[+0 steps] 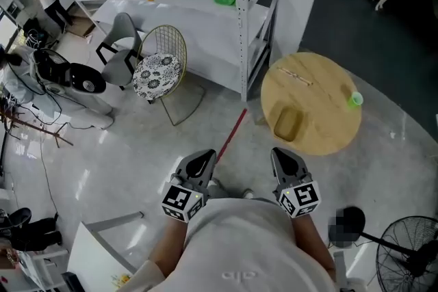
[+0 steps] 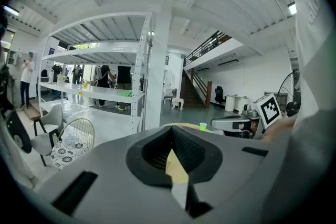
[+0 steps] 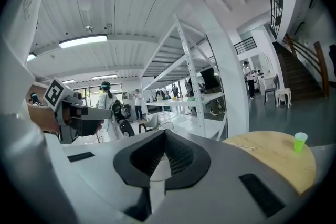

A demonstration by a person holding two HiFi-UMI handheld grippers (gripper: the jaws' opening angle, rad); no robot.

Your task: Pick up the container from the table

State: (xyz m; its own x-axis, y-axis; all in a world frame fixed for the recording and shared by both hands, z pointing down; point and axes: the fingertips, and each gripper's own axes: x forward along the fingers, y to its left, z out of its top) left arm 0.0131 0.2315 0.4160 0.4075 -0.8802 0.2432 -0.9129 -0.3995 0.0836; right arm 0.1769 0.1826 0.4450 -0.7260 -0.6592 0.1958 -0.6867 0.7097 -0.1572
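While both jaws are clenched, empty | L grip [image 1: 202,162], R grip [image 1: 286,161] well short of container [image 1: 288,123] on table [image 1: 332,130] | risk: approach w/o opening jaws shoves it off the near edge

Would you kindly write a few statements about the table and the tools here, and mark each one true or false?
1. The container lies on the round wooden table. True.
2. The right tool is clamped on the container. False: its jaws are together with nothing between them, and it is short of the table, close to the person's body.
3. A green cup stands on the table, apart from the container. True.
4. The chair with the patterned cushion stands to the right of the table in the head view. False: it stands to the table's left, in front of the white shelving.
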